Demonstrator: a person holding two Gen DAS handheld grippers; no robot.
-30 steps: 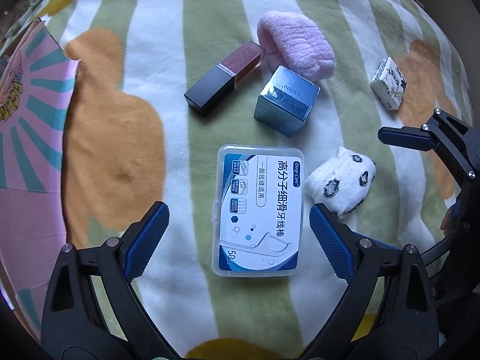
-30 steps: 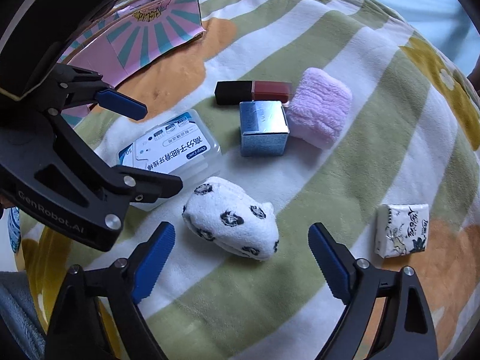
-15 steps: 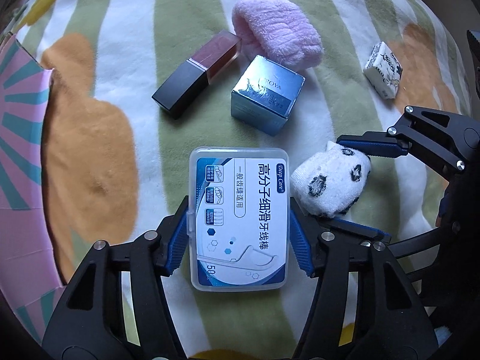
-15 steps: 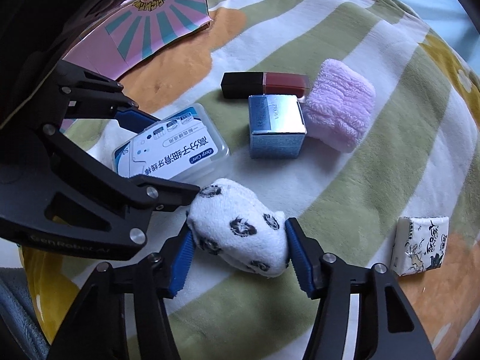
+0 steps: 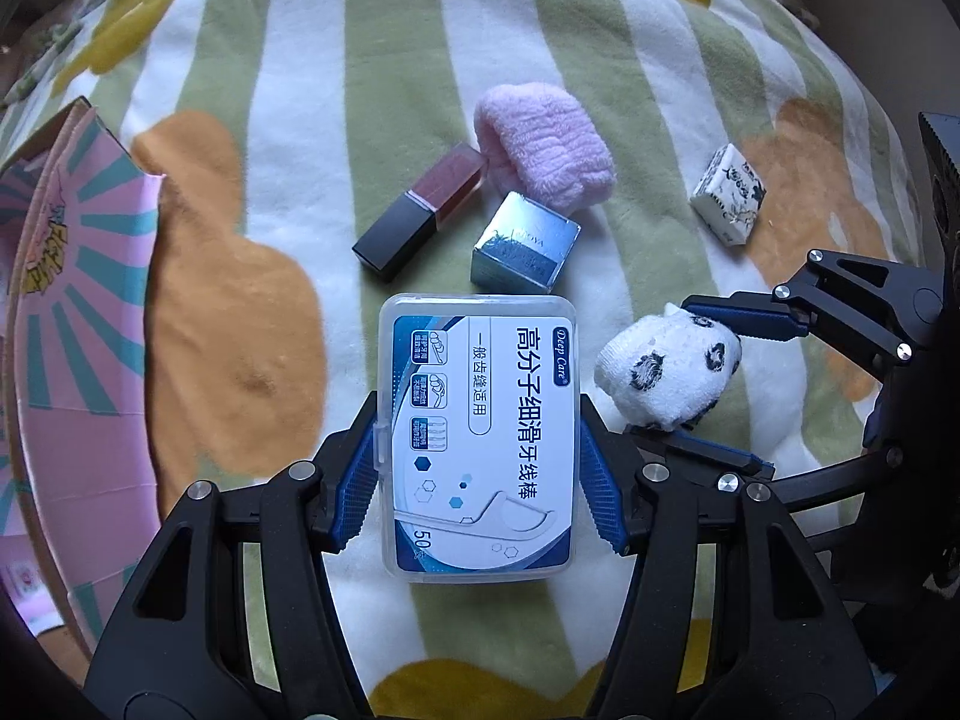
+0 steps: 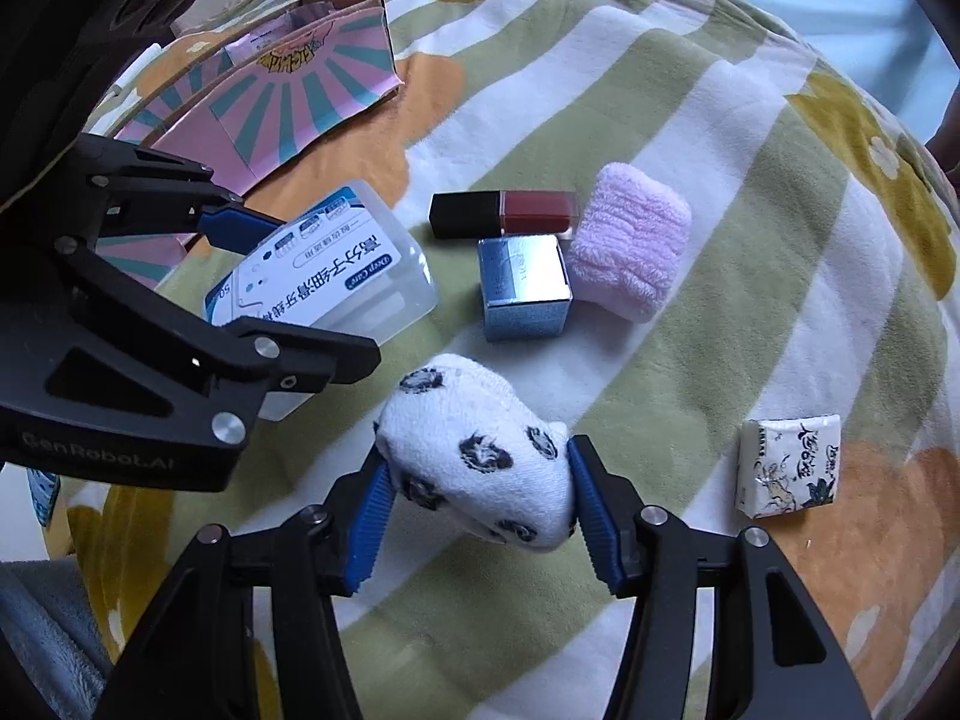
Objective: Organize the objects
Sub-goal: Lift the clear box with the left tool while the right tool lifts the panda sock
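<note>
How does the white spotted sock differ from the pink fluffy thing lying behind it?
The sock is white with dark spots; the pink fluffy bundle is plain pink with ribbed pile. The sock is clamped between the right gripper's fingers, while the pink bundle lies free on the blanket, beside the silver-blue box. Both are soft, rolled-up fabric.

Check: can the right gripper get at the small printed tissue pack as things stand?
Probably not yet. The right gripper is shut on the spotted sock, so its fingers are occupied. The path itself looks free: the tissue pack lies alone on the blanket to its right.
</note>
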